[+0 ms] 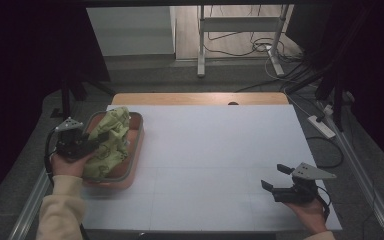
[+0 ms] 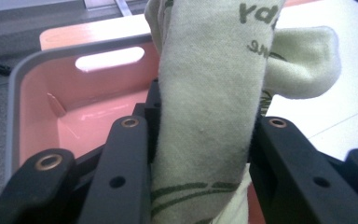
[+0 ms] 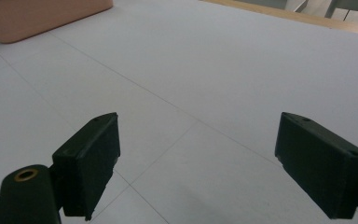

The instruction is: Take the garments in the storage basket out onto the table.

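A pale green cloth with dark green print is bunched over a salmon-pink basket with a grey rim at the table's left side. My left gripper reaches in from the left and is shut on the cloth; in the left gripper view the cloth is squeezed between both black jaws above the basket's pink floor. My right gripper rests low at the front right with its jaws wide apart and nothing between them; in the right gripper view its gripper looks across bare white table.
A white mat covers the wooden table. The basket's corner lies far off from the right gripper. Beyond the table are a metal frame's legs, cables and a power strip on the floor.
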`<action>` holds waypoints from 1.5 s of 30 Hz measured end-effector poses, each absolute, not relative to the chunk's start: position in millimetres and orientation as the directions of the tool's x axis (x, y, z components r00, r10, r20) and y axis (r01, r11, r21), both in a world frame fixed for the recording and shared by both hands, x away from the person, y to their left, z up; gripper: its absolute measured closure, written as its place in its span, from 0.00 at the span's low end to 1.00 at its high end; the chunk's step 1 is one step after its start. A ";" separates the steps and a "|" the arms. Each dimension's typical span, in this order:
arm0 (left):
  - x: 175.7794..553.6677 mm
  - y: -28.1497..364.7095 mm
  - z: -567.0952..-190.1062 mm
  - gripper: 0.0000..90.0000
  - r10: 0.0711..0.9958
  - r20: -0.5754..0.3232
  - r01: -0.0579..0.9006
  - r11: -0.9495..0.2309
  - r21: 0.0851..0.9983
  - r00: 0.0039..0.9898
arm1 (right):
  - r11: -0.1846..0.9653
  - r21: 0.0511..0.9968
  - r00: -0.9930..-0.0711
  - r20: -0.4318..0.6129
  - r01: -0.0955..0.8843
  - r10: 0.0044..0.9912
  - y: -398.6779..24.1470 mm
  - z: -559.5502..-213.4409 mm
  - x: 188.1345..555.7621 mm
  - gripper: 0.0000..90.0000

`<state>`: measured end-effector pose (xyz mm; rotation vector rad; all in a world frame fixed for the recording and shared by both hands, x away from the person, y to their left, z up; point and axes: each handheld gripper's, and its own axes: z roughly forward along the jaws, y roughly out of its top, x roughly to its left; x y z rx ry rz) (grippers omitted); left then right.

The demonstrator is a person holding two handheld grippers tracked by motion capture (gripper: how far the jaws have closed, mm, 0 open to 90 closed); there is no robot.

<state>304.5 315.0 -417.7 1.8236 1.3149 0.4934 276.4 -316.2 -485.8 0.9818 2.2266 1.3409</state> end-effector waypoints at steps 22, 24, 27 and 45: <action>291.1 319.3 -396.6 0.74 0.908 -0.151 0.503 -0.072 0.861 0.390 | 0.310 0.873 -0.689 0.040 0.377 0.724 -315.5 -486.1 277.5 0.16; 289.9 320.2 -394.8 0.74 0.904 -0.164 0.495 -0.058 0.867 0.395 | 0.312 0.873 -0.689 0.038 0.375 0.723 -315.1 -486.2 277.7 0.16; 288.4 321.1 -392.2 0.74 0.897 -0.176 0.486 -0.047 0.873 0.404 | 0.312 0.873 -0.690 0.038 0.374 0.723 -315.0 -486.2 277.9 0.16; 279.5 321.1 -380.7 0.74 0.880 -0.209 0.428 0.007 0.904 0.426 | 0.317 0.872 -0.693 0.035 0.373 0.720 -314.1 -486.4 278.9 0.16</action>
